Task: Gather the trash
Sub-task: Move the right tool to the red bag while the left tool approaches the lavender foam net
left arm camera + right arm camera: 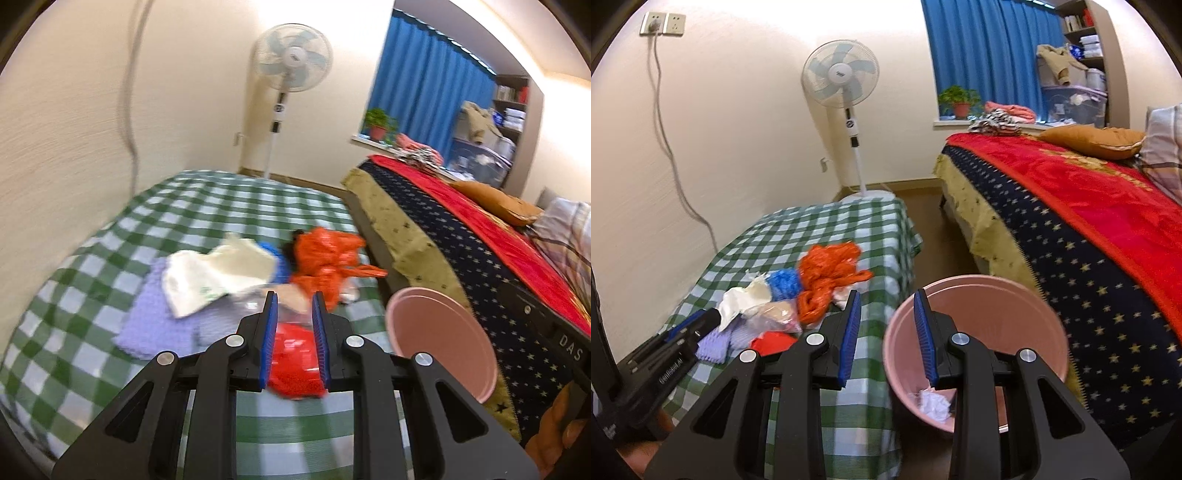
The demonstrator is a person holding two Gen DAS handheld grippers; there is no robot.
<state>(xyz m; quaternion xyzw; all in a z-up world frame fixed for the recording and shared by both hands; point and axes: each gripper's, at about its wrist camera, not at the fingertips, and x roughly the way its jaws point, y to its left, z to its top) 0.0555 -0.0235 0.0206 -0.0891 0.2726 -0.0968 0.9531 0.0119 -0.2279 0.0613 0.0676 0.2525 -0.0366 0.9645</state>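
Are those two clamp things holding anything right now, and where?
The left gripper pinches a red wrapper across its middle. The right gripper holds nothing, hanging open beside the pink bin.

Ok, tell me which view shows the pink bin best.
The right wrist view: the bin shows its whole mouth and the crumpled paper inside. The left wrist view shows only its rim, edge-on.

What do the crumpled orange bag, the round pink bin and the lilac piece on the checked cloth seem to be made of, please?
Crumpled orange bag: thin glossy plastic film, judging by its shiny creases. Round pink bin: smooth matte moulded plastic, probably. Lilac piece: likely soft foam netting, given its ribbed texture; blur leaves it open.
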